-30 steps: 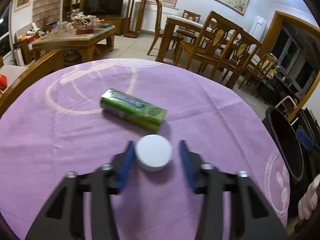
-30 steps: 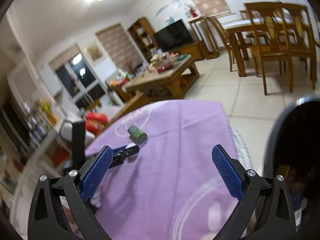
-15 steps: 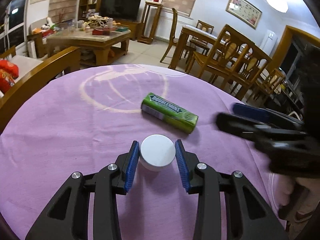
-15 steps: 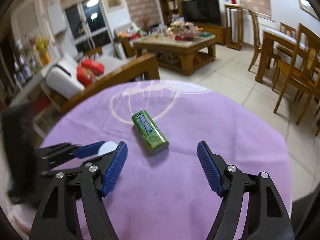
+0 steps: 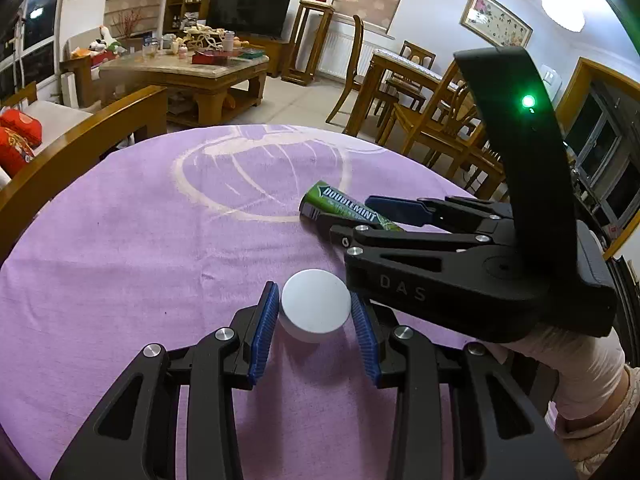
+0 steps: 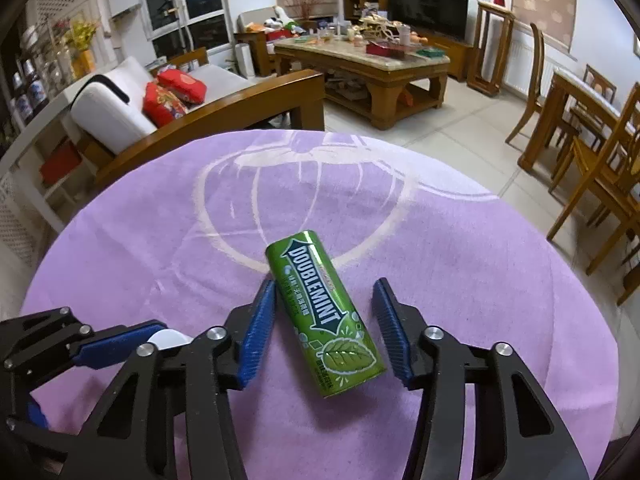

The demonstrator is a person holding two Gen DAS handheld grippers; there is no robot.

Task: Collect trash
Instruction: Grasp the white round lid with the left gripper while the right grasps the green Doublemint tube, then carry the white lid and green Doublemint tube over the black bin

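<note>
1. We see a round white plastic cap [image 5: 315, 306] sitting on the purple tablecloth [image 5: 160, 240], pinched between the blue pads of our left gripper [image 5: 315, 312].
2. A shiny green Doublemint gum tin [image 6: 324, 320] lies flat on the cloth just beyond and to the right of the cap.
3. Our right gripper [image 6: 326, 320] straddles the tin, its jaws spread with a gap on the right side; whether the left pad touches, we cannot tell.
4. Wooden chairs [image 5: 436, 120] stand beyond the table.
</note>
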